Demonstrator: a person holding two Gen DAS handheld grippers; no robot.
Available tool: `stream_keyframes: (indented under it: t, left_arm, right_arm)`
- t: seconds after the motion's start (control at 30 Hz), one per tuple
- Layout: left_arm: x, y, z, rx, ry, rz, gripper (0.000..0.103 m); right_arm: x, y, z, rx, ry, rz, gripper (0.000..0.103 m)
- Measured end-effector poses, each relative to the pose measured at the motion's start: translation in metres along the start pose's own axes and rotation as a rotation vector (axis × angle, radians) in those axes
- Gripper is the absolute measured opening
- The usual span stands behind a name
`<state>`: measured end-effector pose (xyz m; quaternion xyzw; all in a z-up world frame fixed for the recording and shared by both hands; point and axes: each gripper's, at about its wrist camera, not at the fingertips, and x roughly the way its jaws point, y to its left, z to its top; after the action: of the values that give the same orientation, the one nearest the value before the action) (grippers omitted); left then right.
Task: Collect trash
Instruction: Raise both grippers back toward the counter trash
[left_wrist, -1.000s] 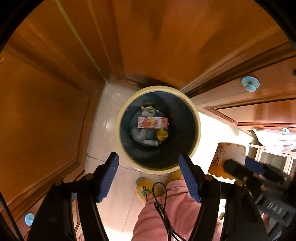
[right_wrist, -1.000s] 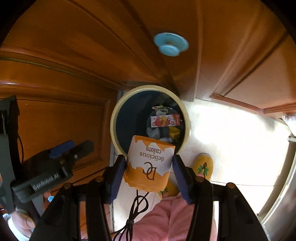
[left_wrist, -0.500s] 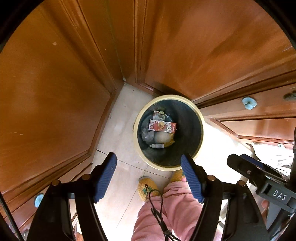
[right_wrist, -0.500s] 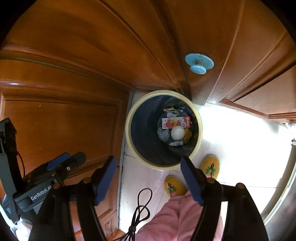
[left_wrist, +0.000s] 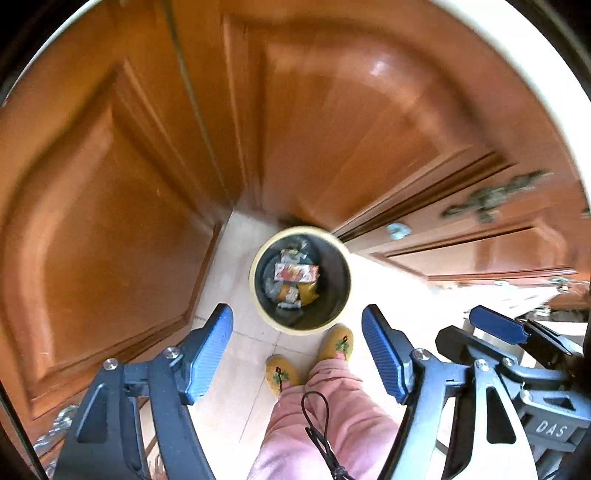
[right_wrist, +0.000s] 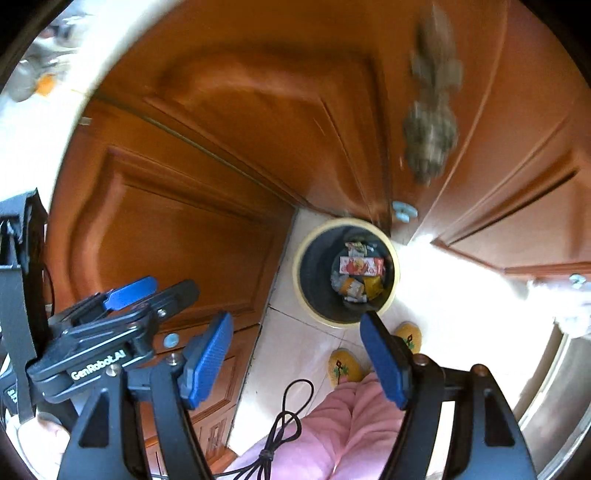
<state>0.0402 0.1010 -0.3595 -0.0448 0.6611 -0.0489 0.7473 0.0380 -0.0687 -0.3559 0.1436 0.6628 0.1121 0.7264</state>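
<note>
A round bin with a cream rim (left_wrist: 258, 258) (right_wrist: 297, 266) stands on the floor far below both grippers. Inside lie several pieces of trash: a red and white wrapper (left_wrist: 295, 272) (right_wrist: 360, 266), an orange and white cup (left_wrist: 288, 291) (right_wrist: 351, 286) on its side, and a yellow packet (left_wrist: 308, 291) (right_wrist: 373, 286). My left gripper (left_wrist: 297, 354) is open and empty, high above the bin. My right gripper (right_wrist: 297, 358) is open and empty, also high above it. Each gripper shows in the other's view, the right one (left_wrist: 498, 328) and the left one (right_wrist: 129, 291).
Brown wooden cabinet doors (left_wrist: 110, 240) (right_wrist: 166, 229) close in around the bin on the left and behind. A blue knob (right_wrist: 404, 212) sits just above the bin. The person's pink trouser leg (left_wrist: 325, 413) and yellow slippers (left_wrist: 336, 341) stand on pale tiles (left_wrist: 236, 387) beside the bin.
My right gripper opened and let the orange and white cup fall into the bin. Both grippers have since risen well above the bin, which now looks smaller.
</note>
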Motion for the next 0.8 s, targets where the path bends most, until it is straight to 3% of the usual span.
stream_keyframes:
  t: [0.3, 0.47, 0.8]
  left_arm:
    - [-0.121, -0.026, 0.023, 0.147, -0.269, 0.050, 0.070]
    - [-0.176, -0.029, 0.045, 0.164, -0.411, 0.020, 0.070]
    - [-0.250, -0.050, 0.107, 0.233, -0.614, 0.084, 0.072]
  right_arm:
    - [-0.113, 0.053, 0.012, -0.078, -0.198, -0.023, 0.072]
    - [-0.161, 0.072, 0.023, -0.099, -0.336, -0.038, 0.072]
    - [-0.228, 0.098, 0.078, -0.150, -0.529, -0.091, 0.072]
